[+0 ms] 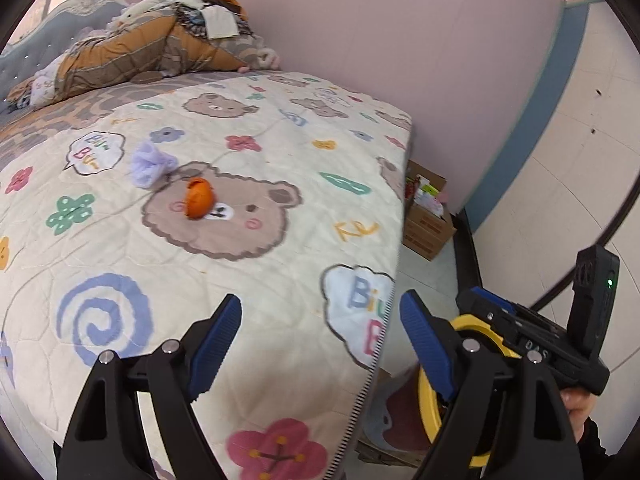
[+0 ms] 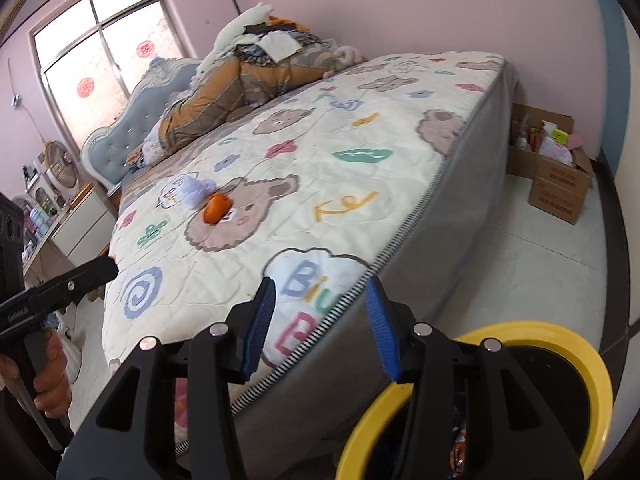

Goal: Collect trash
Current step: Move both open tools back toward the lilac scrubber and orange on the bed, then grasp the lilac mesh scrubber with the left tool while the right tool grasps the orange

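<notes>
Pink walls [image 2: 420, 8], bright window [image 2: 100, 52], bear-print bed [image 2: 320, 184] with blue headboard [image 2: 120, 140], pale tiled floor [image 2: 532, 264].

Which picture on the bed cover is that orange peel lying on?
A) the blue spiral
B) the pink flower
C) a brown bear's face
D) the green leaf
C: the orange peel sits on the bear face printed mid-cover, beside a lilac tissue wad.

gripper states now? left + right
Left tongs: open, nothing between the pads.
Right tongs: open, nothing held.
</notes>
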`<state>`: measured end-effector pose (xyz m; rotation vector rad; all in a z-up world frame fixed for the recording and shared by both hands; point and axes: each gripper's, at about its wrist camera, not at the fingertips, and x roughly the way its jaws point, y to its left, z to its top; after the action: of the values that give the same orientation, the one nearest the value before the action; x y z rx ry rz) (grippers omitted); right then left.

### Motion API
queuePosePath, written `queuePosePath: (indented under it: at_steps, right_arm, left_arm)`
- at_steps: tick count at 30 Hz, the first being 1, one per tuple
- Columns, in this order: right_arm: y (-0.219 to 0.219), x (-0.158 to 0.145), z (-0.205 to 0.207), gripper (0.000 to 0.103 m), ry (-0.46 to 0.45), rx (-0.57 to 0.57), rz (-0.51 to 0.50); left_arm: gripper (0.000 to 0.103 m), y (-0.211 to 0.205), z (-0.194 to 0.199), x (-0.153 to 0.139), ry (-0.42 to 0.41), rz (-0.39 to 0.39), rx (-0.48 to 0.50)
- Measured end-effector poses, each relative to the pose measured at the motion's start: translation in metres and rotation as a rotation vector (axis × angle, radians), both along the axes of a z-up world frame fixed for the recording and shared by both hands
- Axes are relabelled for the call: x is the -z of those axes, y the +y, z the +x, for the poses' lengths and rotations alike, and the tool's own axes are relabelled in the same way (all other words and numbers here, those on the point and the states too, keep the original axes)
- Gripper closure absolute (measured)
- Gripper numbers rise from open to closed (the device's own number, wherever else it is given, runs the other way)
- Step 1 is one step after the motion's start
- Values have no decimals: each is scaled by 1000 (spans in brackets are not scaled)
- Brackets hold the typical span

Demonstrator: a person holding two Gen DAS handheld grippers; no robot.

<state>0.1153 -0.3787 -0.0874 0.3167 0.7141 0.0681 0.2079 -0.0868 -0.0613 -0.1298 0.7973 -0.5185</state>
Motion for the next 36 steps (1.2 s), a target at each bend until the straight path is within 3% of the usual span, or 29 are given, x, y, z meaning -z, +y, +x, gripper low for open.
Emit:
queuePosePath:
  at_steps: [12,19,36]
  right_arm:
    - [79,8,77,57,14,-165,3]
    - [117,17,124,57,27,-227,0]
    - [176,41,234,55,78,-251,-25]
  left_arm:
    - [25,60,64,-2,-41,48,-179]
    - [24,89,114,9,-12,62,-258]
    - [24,118,244,50,64,114,-362]
